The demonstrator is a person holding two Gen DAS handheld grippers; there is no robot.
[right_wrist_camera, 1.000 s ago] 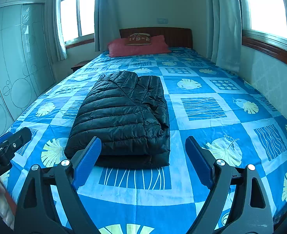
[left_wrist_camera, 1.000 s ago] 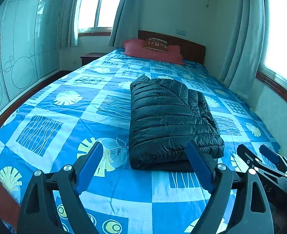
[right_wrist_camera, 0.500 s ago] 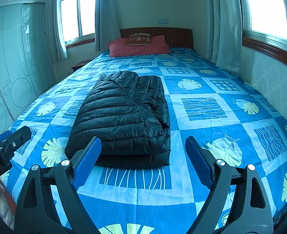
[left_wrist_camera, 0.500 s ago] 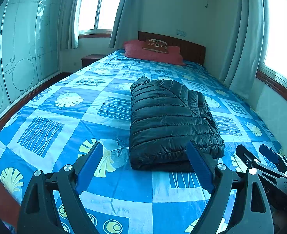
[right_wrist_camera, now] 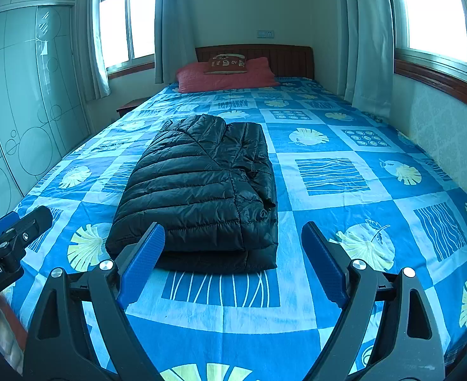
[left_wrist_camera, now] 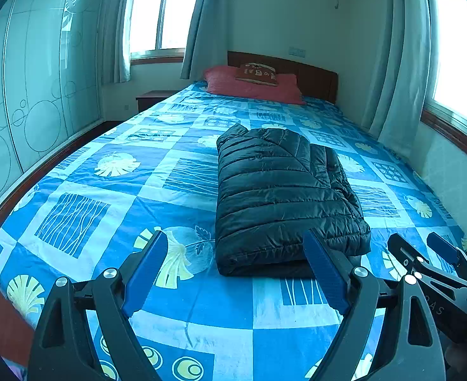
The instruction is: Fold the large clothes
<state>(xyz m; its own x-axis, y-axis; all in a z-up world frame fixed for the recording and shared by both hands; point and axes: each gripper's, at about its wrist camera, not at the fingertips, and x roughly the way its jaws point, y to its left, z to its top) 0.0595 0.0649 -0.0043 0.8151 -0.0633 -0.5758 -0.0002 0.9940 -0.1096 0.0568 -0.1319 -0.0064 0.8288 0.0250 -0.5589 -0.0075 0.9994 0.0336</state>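
A black quilted puffer jacket [left_wrist_camera: 281, 197] lies folded into a thick rectangle on the blue patterned bedspread [left_wrist_camera: 113, 190]; it also shows in the right wrist view [right_wrist_camera: 201, 187]. My left gripper [left_wrist_camera: 236, 270] is open and empty, held above the bed's near end, short of the jacket's near edge. My right gripper [right_wrist_camera: 233, 260] is open and empty, also just short of the jacket's near edge. The right gripper shows at the right edge of the left wrist view [left_wrist_camera: 424, 257], and the left gripper at the left edge of the right wrist view [right_wrist_camera: 11, 231].
Red pillows [right_wrist_camera: 227, 76] and a wooden headboard [right_wrist_camera: 284, 57] are at the far end. A wardrobe [left_wrist_camera: 27, 95] stands along the left. A wall with a window sill [right_wrist_camera: 439, 79] runs along the right. A nightstand [left_wrist_camera: 154, 98] stands at the far left.
Both grippers stay open and nearly still. The left wrist view has shifted very slightly. The jacket has not moved.
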